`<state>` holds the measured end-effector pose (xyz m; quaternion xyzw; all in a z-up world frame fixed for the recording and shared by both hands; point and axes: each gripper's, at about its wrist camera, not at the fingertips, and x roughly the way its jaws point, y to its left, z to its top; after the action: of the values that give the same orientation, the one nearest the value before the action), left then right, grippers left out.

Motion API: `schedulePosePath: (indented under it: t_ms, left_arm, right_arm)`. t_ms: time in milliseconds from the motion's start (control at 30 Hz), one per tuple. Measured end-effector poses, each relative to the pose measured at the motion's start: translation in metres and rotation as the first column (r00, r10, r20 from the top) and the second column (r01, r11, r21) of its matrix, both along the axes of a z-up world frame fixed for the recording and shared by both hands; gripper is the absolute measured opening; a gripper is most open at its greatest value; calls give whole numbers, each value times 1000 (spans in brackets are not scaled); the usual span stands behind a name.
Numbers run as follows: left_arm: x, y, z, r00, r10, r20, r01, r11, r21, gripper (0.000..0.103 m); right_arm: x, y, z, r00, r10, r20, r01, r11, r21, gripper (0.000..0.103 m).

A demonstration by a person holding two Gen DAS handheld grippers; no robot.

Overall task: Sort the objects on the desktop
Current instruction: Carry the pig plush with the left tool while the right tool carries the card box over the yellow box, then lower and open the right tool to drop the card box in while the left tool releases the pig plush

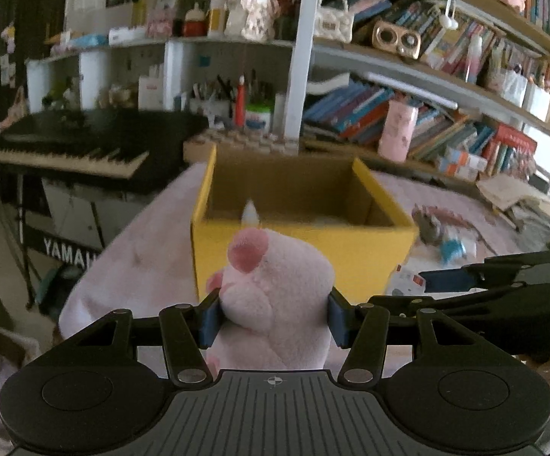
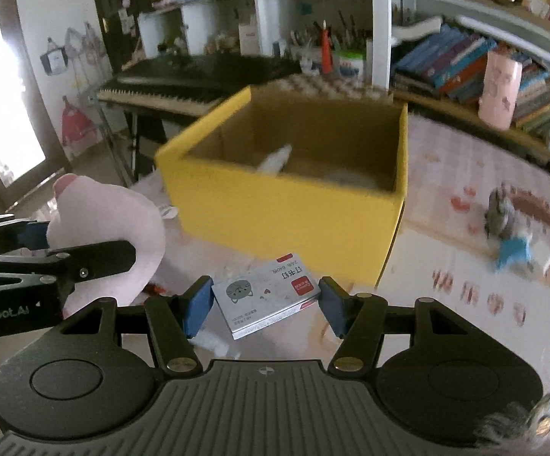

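Between right fingers (image 2: 201,306), staple box (image 2: 265,296)

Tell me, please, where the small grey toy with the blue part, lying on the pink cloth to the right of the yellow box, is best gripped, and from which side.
Probably across the blue part of the small grey toy, coming from above. It lies low on the pink cloth with free space around it, well apart from the yellow box. The picture is blurred, so its exact shape is unclear.

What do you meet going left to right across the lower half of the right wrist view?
Left gripper holding the pink plush toy → staple box in the right gripper → grey and blue toy on the tablecloth.
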<state>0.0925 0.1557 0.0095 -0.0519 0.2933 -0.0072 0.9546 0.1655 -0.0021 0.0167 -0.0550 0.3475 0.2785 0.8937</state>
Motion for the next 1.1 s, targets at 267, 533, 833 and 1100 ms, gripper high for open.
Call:
schedulePosePath:
  t_ms: [267,533,833,1100]
  left_arm:
    - [56,-13,24,996,-6,92,1,999,52,55]
    - [121,-16,23,995,-6,104,-9,990,139,55]
    - [164,-25,-21,999,-33,-36,39,981,190,57]
    - [171,-30,-44,991,-40,-124,62,982,176,62]
  right_arm:
    - [57,-7,23,994,24,107,-25,1000,9,58]
    - [123,-5,21,986,39,163,-36,999,-24,58]
    - [182,23,-5,978,140,157,-114,980,-162,58]
    - [204,59,-25,952,280,121,-225,912,-342,58]
